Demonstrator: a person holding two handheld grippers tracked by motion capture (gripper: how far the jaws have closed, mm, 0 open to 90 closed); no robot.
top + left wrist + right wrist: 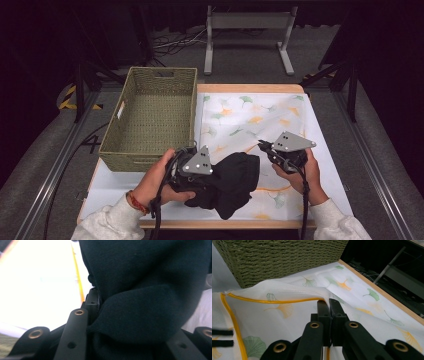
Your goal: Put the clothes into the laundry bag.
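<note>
1. The black garment (231, 182) lies bunched at the near edge of the table (250, 88), on the white mesh bag (250, 117) printed with ginkgo leaves.
2. The left gripper (200, 172) pinches the garment, its jaws pressed into the dark fabric (150, 302).
3. The right gripper (264, 146) has its jaws pressed together on the bag's yellow-trimmed edge (274, 301), lifting it off the table.
4. A woven green basket (150, 112) stands at the table's left, just beside the bag.
</note>
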